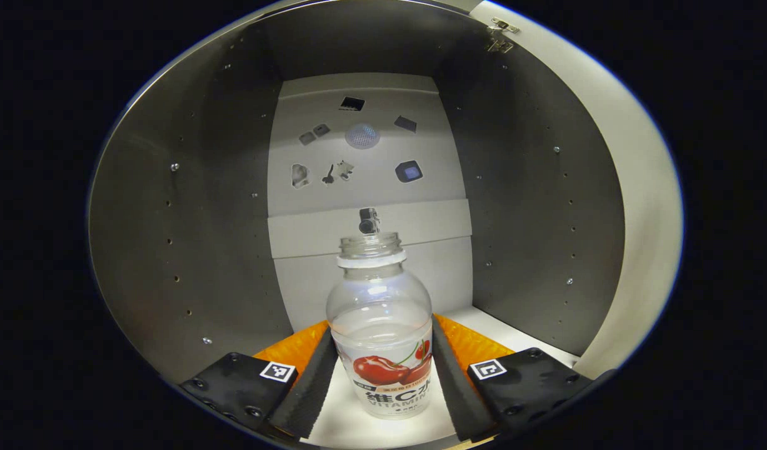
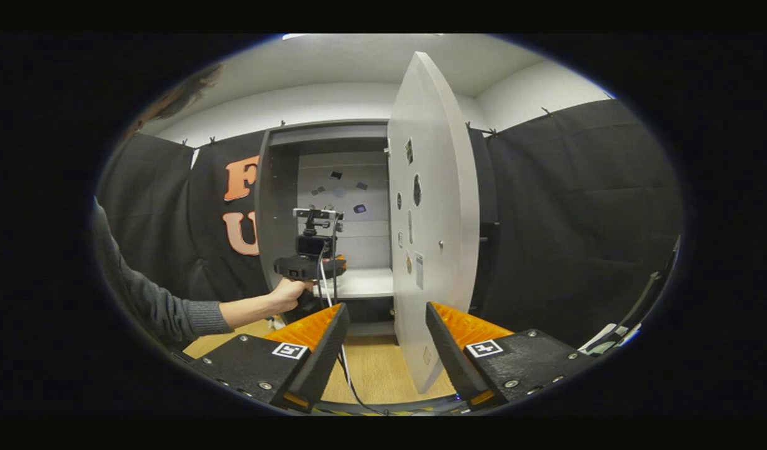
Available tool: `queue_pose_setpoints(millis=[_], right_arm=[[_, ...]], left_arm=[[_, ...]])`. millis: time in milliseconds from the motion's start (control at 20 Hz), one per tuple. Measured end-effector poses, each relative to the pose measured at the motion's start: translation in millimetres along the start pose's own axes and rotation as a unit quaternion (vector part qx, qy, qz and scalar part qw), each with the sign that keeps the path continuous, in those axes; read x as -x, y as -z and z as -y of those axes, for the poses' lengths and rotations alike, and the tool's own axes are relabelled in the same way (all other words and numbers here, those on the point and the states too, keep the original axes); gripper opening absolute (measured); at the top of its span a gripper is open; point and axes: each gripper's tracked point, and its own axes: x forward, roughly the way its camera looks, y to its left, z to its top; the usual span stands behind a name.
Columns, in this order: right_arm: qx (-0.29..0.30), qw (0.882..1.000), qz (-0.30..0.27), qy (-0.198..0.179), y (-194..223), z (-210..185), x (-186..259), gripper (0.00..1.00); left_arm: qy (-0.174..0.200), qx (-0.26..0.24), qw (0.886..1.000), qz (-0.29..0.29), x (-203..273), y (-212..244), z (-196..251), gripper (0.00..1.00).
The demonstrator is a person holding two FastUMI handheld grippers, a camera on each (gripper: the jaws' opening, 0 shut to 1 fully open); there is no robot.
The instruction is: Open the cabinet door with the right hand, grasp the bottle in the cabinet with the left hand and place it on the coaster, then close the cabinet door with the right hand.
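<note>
A clear uncapped bottle (image 1: 380, 331) with a cherry label stands upright on the white cabinet shelf (image 1: 483, 325). My left gripper (image 1: 381, 350) reaches into the cabinet, and its two black pads touch the bottle's left and right sides. In the right gripper view, a hand holds that left gripper (image 2: 324, 262) at the cabinet (image 2: 277, 187) opening. The white cabinet door (image 2: 433, 219) is swung wide open, edge-on toward me. My right gripper (image 2: 387, 325) is open and empty, a little back from the door's lower edge.
Grey side walls (image 1: 189, 219) close in on both sides of the bottle. Stickers dot the white back panel (image 1: 364, 181), and a hinge (image 1: 501, 34) sits at the top right. A sleeved arm (image 2: 170, 306) reaches in from the left above a wooden surface (image 2: 370, 369).
</note>
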Motion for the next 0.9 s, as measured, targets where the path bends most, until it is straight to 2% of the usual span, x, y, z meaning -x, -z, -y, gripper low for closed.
queue_pose_setpoints(millis=[200,450,900], right_arm=[[-0.01,1.0,0.003,-0.009,4.0,-0.8,5.0,0.77],[-0.023,0.999,0.005,-0.023,12.4,-11.4,16.3,0.77],[-0.032,0.998,-0.011,-0.046,32.5,-45.5,40.9,0.77]], left_arm=[[-0.001,0.005,1.0,0.01,31.3,-8.5,-10.0,0.86],[0.002,-0.003,1.0,0.031,100.1,-6.2,-30.7,0.87],[-0.028,-0.015,0.999,0.02,219.8,54.7,-83.3,0.86]])
